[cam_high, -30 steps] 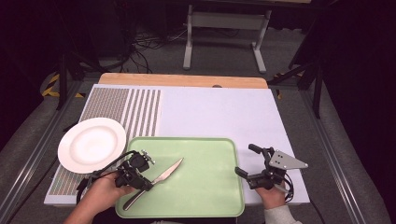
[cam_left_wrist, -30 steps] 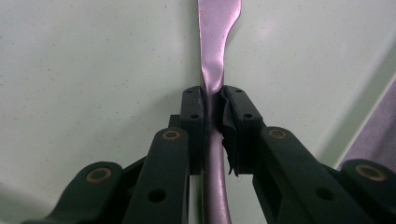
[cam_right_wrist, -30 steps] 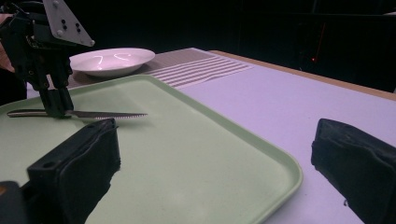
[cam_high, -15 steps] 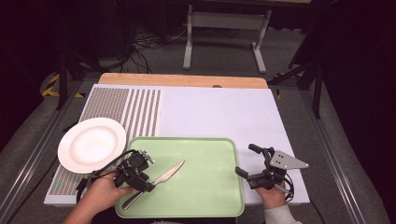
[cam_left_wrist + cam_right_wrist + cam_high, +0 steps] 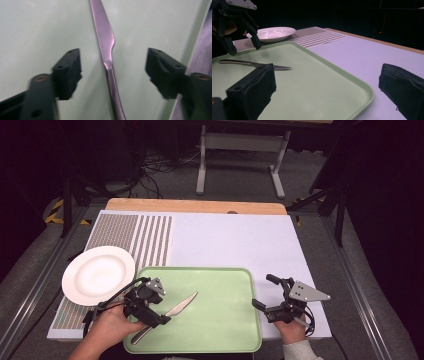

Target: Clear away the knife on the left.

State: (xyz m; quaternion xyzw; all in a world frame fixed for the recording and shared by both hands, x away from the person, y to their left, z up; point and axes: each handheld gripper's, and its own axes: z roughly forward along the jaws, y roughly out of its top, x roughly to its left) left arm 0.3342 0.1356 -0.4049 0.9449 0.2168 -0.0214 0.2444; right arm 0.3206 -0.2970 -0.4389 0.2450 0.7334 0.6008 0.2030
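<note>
A steel table knife [image 5: 176,310] lies flat on the green tray [image 5: 220,295], blade toward the tray's middle. My left gripper [image 5: 161,309] hovers just above it. In the left gripper view the knife [image 5: 106,40] runs up between the jaws of my left gripper [image 5: 113,67]. These jaws have just been opening and stand clear of it on both sides. My right gripper [image 5: 263,291] rests open at the tray's right edge with nothing between its jaws. From the right gripper [image 5: 327,82] view, the knife [image 5: 254,64] lies below the left gripper [image 5: 244,48].
A white plate [image 5: 97,274] sits left of the tray on the striped part of the mat [image 5: 145,237]. The pale mat [image 5: 235,240] stretches behind the tray to a wooden strip [image 5: 195,206]. Beyond the table stand dark floor, cables and a metal stand.
The left gripper's jaws have spread apart and let go of the knife, which now lies on the tray. The right gripper has not moved.
</note>
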